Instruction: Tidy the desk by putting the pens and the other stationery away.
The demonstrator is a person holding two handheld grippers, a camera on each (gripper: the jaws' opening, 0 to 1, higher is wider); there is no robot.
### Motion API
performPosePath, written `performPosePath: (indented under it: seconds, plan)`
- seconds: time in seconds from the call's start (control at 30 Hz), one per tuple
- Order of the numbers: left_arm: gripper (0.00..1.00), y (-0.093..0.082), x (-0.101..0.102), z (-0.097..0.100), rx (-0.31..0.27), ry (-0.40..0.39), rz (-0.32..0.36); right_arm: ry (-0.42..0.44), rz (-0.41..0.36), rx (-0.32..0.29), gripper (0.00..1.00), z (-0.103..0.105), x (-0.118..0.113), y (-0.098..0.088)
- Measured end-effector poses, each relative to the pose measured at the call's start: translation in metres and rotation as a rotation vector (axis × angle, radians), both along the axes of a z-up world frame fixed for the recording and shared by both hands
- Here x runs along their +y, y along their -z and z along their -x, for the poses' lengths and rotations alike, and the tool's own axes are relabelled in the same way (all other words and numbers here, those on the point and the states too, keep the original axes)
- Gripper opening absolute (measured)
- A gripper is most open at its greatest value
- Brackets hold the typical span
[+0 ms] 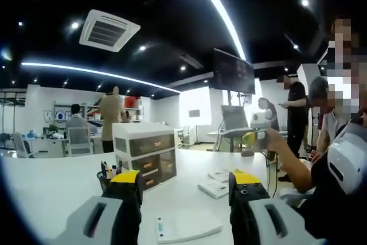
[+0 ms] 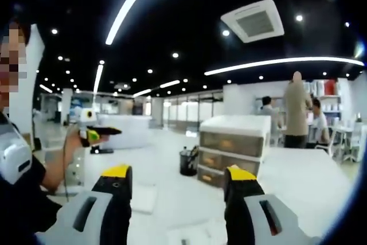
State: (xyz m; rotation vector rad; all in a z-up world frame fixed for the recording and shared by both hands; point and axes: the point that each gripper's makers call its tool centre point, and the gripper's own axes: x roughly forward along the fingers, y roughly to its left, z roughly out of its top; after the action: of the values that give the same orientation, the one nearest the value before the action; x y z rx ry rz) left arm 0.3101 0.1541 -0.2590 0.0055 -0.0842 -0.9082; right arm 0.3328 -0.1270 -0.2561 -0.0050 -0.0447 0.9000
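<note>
Both grippers – left gripper (image 1: 184, 190), right gripper (image 2: 178, 187) – have jaws spread wide, nothing held. Pens stand in black pen cup (image 1: 105, 179), left of the drawer unit (image 1: 145, 152) on the desk (image 1: 51, 187). Pens prob. light, stiff, slick – pinch mid-barrel.

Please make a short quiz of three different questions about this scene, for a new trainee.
1. True or false: the left claw holds a pen.
2. The pen cup stands: A) on top of the drawer unit; B) beside it on the desk; C) on the floor.
3. Fill in: the jaws of the right claw stand ____.

Key: 1 false; 2 B; 3 open.
</note>
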Motion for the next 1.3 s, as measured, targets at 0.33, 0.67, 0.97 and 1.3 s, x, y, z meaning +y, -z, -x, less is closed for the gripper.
performPosePath:
  seconds: [0.33,0.67,0.97,1.3]
  plan:
    - [0.61,-0.001,0.0,-0.001,0.001,0.002,-0.001,0.002,0.009,-0.004,0.62,-0.001,0.001,0.001]
    - [0.61,0.0,-0.001,-0.001,0.003,0.003,-0.001,0.112,0.172,-0.095,0.62,-0.008,0.0,0.004]
    - [0.61,0.0,-0.001,0.0,0.003,0.004,0.0,0.259,0.461,-0.276,0.62,-0.012,0.003,0.004]
    - [0.61,0.001,-0.002,0.001,0.005,0.005,-0.001,0.348,0.72,-0.504,0.54,-0.004,0.022,-0.005]
